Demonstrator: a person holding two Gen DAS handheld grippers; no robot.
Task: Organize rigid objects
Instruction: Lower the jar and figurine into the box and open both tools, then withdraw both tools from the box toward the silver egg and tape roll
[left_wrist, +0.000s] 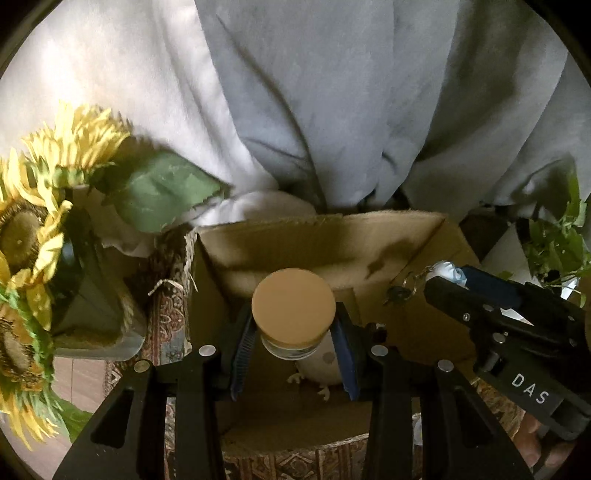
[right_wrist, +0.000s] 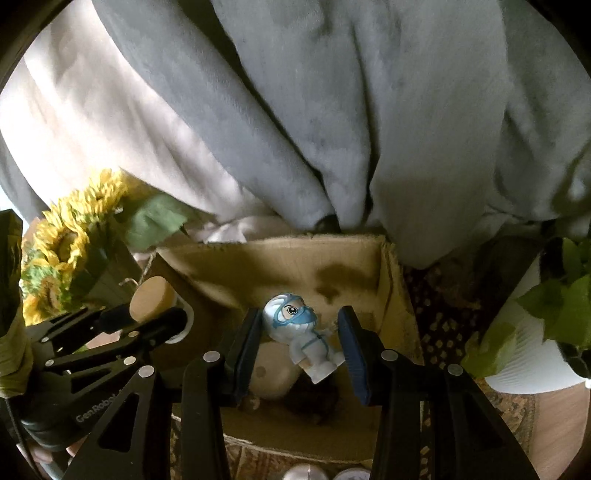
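The left gripper (left_wrist: 293, 349) squeezes a little jar (left_wrist: 293, 314) with a tan lid between its pads, and the right gripper (right_wrist: 301, 347) pinches a small white toy (right_wrist: 303, 332), both held up just over the open brown box (right_wrist: 280, 258).

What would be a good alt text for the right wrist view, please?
The right gripper holds a small white and blue figurine above an open cardboard box. To the left, the left gripper carries a jar with a wooden lid, near sunflowers; grey fabric fills the background.
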